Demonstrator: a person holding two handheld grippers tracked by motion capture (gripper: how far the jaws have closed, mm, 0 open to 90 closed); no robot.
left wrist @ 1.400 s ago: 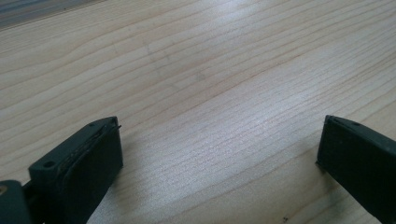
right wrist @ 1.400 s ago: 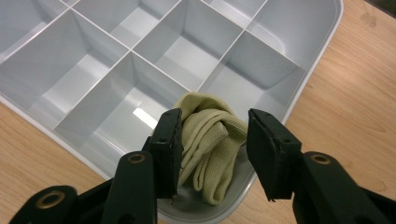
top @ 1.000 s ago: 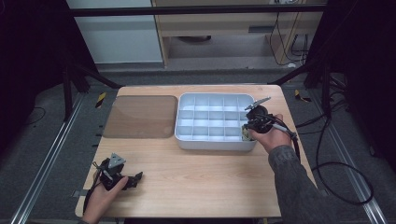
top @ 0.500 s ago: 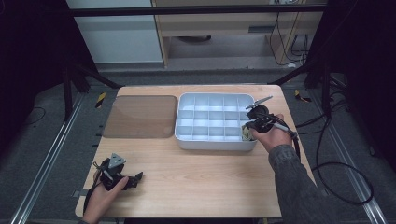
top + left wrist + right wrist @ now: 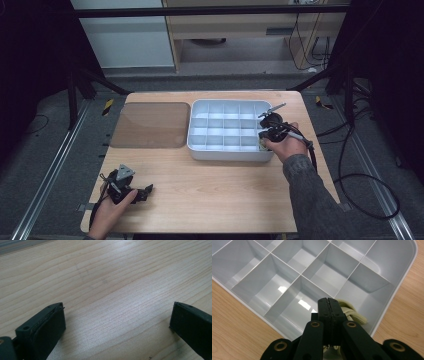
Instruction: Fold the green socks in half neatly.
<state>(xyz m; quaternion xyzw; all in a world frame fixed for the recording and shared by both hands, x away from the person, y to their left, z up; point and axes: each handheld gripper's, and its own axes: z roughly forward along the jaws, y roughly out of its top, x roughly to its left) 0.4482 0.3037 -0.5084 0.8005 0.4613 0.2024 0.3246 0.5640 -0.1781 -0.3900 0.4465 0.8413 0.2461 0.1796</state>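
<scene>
Right gripper point(image 5: 328, 301) has its jaws fully together over the near right corner of the grey compartment tray point(image 5: 200, 150). In the right gripper view the two black jaws meet flat with no gap. A cream braided cord piece point(image 5: 350, 312) sits just behind and to the right of the tips, in the corner compartment of the tray; can't tell whether it is pinched between the pads or just lying beside them. In the high view a pale bit shows at the tray's front right corner, right at the hand point(image 5: 285, 145).

Left gripper point(image 5: 145, 192) rests low on the tabletop point(image 5: 225, 195) at the front left corner, well apart from the tray. Jaws spread wide, nothing between them; the left gripper view has bare wood grain between the two black jaws. Grey three-cornered plate on top of it.

Tray sits right of centre toward the far edge of the tabletop; the compartments visible apart from the corner one look bare. A flat brown translucent lid point(image 5: 150, 125) lies just left of the tray, edges near but not clearly touching.
</scene>
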